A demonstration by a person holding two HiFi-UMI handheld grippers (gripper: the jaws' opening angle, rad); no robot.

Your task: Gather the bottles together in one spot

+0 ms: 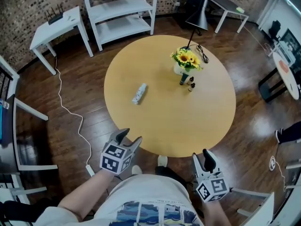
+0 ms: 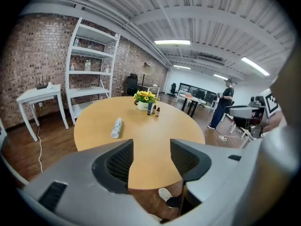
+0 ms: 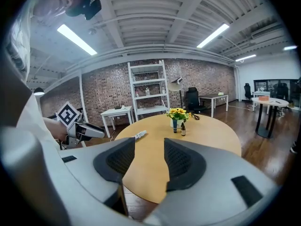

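Your left gripper (image 1: pixel 129 138) and right gripper (image 1: pixel 202 158) hovered at the near edge of the round table (image 1: pixel 141 135) — both with jaws apart, nothing between them. White bottle (image 1: pixel 139 93) lay on its side, well apart from the dark bottle (image 1: pixel 183 78) and small brown bottle (image 1: pixel 191 86) — those stood just beside the sunflower pot (image 1: pixel 178 68)
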